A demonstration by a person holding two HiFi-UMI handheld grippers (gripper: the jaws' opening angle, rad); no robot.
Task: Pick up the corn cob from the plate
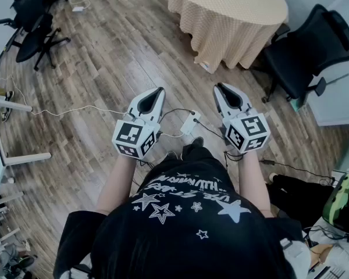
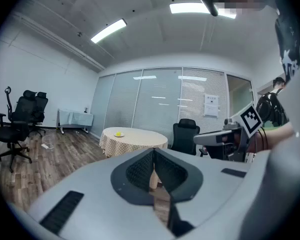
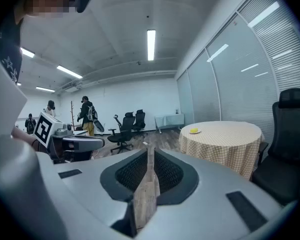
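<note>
You stand on the wood-plank floor (image 1: 104,68) with both grippers held out in front of you, side by side and apart, pointing slightly downward and away from your body. Your left gripper (image 1: 157,90) is clenched: in the left gripper view its two dark pads meet at the tips and nothing sits between them. Your right gripper (image 1: 220,87) is drawn in almost as far, with only a thin slit between the pads through which the floor shows, and it too holds nothing. The corn cob (image 3: 194,130) is well away from both grippers. It shows only as a small yellow shape on a little plate (image 3: 189,132), which rests on the round table (image 1: 232,16) ahead of you, near the table's left edge as the right gripper view shows it. A beige checked cloth covers the table and hangs down its sides. In the head view the table lies beyond the gripper tips and a bit to the right, cut off by the top of the picture. A black office chair (image 1: 305,54) stands just beside the table on your right. More black chairs (image 1: 35,16) are grouped far off to your left. A white power strip (image 1: 191,122) with its cables lies on the floor between the two grippers, close to your feet. In the right gripper view, people (image 3: 87,115) stand at the far end of the room.
</note>
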